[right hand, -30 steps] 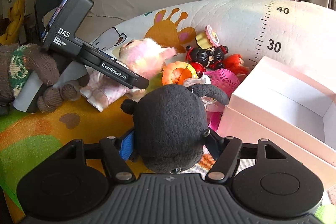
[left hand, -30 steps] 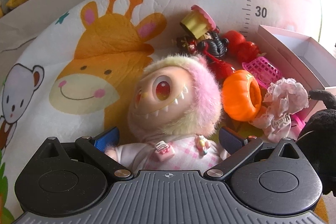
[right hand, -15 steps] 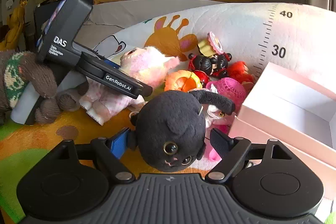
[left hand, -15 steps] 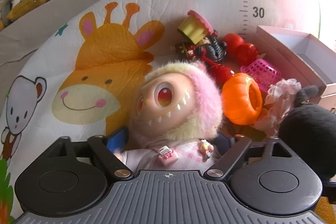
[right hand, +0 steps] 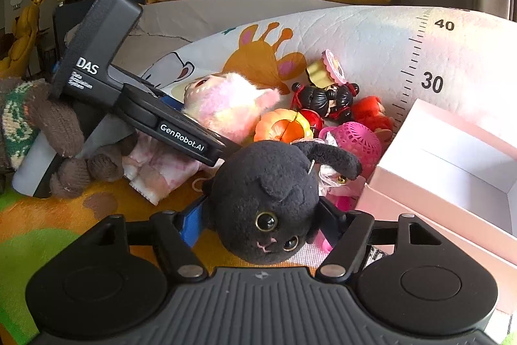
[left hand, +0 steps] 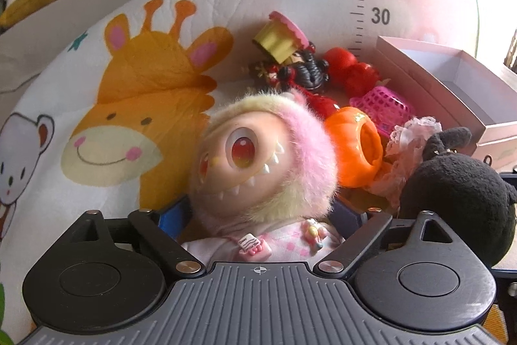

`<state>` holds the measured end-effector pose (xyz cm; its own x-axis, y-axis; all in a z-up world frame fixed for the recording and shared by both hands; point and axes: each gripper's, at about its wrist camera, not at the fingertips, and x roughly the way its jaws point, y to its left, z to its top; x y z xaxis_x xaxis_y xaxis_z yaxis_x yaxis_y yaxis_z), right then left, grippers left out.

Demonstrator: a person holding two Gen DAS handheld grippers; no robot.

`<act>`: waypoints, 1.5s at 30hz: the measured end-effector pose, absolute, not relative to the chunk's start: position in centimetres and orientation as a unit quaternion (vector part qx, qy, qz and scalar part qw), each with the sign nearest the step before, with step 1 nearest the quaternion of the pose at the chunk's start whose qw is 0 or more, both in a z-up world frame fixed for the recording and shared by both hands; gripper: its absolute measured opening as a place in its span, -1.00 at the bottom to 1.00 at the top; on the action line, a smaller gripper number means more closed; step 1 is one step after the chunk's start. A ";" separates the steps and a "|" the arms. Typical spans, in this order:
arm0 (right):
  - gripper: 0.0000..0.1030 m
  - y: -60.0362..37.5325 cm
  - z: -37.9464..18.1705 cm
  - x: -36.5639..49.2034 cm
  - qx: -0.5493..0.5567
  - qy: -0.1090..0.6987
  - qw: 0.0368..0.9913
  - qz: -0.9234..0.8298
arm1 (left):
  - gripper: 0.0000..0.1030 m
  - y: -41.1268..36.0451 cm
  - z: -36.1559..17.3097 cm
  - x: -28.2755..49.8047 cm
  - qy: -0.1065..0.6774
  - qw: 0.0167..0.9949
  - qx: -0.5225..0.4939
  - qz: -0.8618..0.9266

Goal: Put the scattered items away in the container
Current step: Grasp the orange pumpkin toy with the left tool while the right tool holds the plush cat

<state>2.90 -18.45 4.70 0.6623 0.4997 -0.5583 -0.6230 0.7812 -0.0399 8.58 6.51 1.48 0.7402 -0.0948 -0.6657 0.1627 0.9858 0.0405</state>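
The pale pink open cardboard box [right hand: 452, 170] is seen to lie ahead and to the right of both grippers, and the right gripper [right hand: 260, 222] is judged the nearer to it. A round black plush cat [right hand: 268, 199] is pinched between that gripper's jaws, its head turned toward the camera and its tail pointing at the box. The body of a pink-and-cream furry doll with red eyes and white teeth [left hand: 265, 157] is clamped by the jaws of the left gripper [left hand: 263, 215], its long axis running straight ahead from the jaws, head farthest out. An orange plastic pumpkin [left hand: 355, 147] and a magenta mesh basket [left hand: 383, 109] are left on the giraffe-print play mat [left hand: 139, 86] between doll and box. The doll's face is shown only by the left wrist view; the box's white interior, seemingly empty, is shown more fully by the right wrist view
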 end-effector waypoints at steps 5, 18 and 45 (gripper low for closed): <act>0.35 -18.2 4.5 3.2 -0.111 0.270 0.906 0.305 | 0.65 6.3 1.8 8.0 0.350 0.932 0.061 -0.070; 0.30 -20.1 4.6 1.0 -0.115 0.271 0.902 0.316 | 0.65 3.8 7.6 4.0 0.249 0.960 0.074 -0.102; 0.30 -22.8 2.8 2.1 -0.088 0.290 0.908 0.289 | 0.22 0.1 2.3 11.4 0.328 0.927 0.124 -0.134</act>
<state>2.12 -22.79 2.84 0.6648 0.4736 -0.5777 -0.5758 0.8175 0.0075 11.42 0.09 2.30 0.7482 -0.1675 -0.6419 0.3310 0.9328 0.1424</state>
